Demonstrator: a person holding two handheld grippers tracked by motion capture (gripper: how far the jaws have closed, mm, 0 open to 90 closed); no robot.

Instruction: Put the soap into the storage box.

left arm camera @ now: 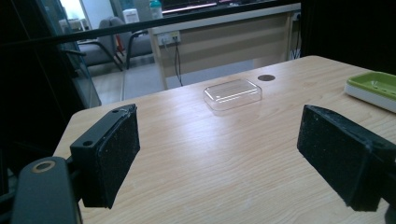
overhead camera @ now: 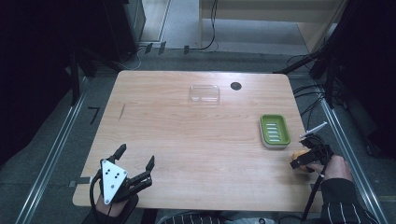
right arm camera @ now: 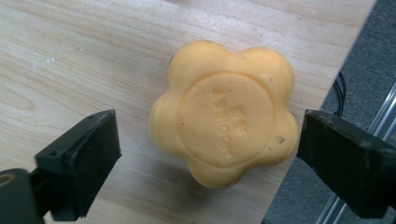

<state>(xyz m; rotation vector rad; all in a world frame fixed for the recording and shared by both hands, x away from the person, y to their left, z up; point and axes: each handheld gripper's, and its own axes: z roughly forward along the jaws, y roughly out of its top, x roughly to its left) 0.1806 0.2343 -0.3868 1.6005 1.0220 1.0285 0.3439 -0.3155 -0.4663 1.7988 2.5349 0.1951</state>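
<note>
Orange soap: a flower-shaped orange soap bar (right arm camera: pixel 224 114) is lying flat at the table's near right edge, part of it reaching past the wood, and the right gripper (right arm camera: pixel 208 154) is straddling it.

Right gripper: its jaws are standing apart, one on each side of the bar. The right one looks at or very near the bar's edge, the left one is clear of it, so nothing is clamped yet.

Why there: the bar's overhang is probably making the grab easier, since the outer jaw is hanging off the table edge.

Left gripper: the left gripper (overhead camera: pixel 135 161) is resting at the near left with its jaws spread wide, gripping nothing, apparently waiting its turn.

Green dish: a green soap dish (overhead camera: pixel 274 130) is sitting just beyond the right gripper, the likely home for the bar.

Clear lid: a clear plastic lid (left arm camera: pixel 232 94) is lying at the far middle of the wooden table (overhead camera: pixel 187 135), well apart from both tools, perhaps meant for the dish afterwards.
</note>
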